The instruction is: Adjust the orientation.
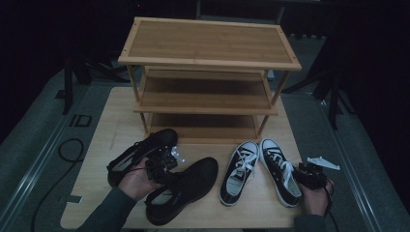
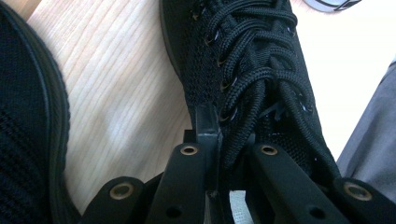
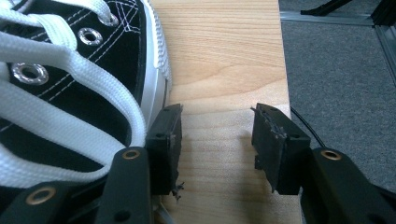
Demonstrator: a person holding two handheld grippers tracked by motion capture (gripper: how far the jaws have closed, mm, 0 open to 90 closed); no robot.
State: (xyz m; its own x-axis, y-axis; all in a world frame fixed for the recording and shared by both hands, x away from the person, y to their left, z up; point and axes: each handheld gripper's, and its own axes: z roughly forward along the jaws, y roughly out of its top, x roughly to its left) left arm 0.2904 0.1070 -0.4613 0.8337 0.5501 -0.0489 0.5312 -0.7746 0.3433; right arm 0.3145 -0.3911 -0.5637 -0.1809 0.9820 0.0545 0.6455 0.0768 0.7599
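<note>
My left gripper (image 1: 162,164) sits between the two black shoes on the wooden table (image 1: 116,111), and its jaws are pinched together on the collar edge of the nearer black shoe (image 1: 181,189), right beside the top eyelets. In the left gripper view the black laces (image 2: 254,60) run away from my jaws up the tongue, with the mesh side of that shoe on their left, and the other black shoe (image 2: 28,126) fills the left edge with bare table between the two (the pair lies well apart at the toes, closer at the heels). In the high view that second black shoe (image 1: 140,153) lies to the left of my hand, its toe pointing at the foot of the bamboo shoe rack (image 1: 208,63), which stands at the far side of the table. My right gripper (image 1: 309,175) rests at the table's right edge, just beside the right black-and-white sneaker (image 1: 279,170); its jaws stand apart with only bare wood between them, and the left jaw lies right against the sneaker's white rubber side. The other sneaker (image 1: 238,171) lies just left of its mate.
</note>
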